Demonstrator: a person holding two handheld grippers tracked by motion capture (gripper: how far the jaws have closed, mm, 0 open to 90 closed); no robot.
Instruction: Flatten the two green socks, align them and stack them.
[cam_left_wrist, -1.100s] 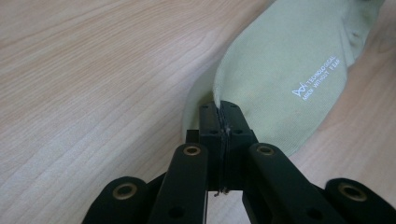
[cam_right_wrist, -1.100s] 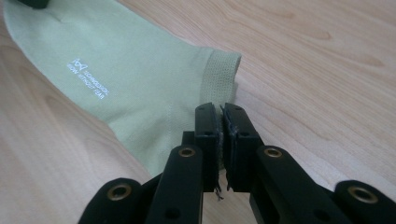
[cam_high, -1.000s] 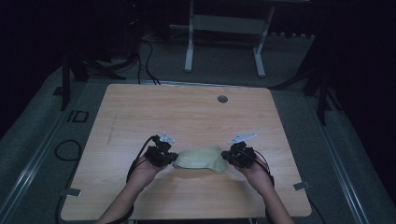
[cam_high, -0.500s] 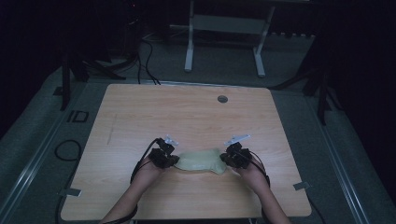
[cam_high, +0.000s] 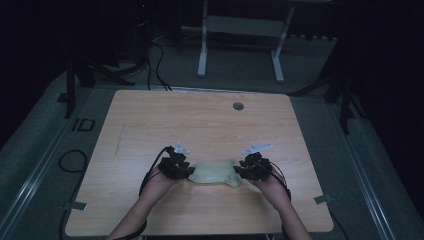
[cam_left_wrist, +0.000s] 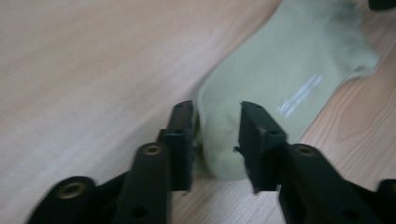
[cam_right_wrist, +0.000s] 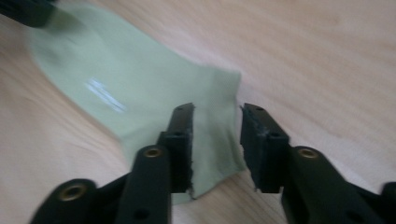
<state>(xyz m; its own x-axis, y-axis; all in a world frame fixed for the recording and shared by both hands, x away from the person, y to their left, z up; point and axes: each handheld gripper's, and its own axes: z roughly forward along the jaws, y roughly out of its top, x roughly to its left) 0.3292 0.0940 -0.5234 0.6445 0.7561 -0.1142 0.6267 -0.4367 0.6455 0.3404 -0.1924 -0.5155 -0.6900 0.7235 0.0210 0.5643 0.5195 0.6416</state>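
A pale green sock lies flat on the wooden table, near its front edge. My left gripper is at the sock's left end and my right gripper at its right end. In the left gripper view the sock's rounded end lies between the parted jaws of the left gripper. In the right gripper view the sock's straight end lies between the jaws of the right gripper. Both pairs of jaws have just been opening, and the pads stand off the cloth.
A small round grommet sits near the table's far edge. Beyond the table a white metal frame stands on the grey floor. Cables trail at the back left. Bare wood spreads behind the sock.
The sock, which bulged up between the two grippers a second ago, now lies flatter and lower on the table. The hands have hardly shifted.
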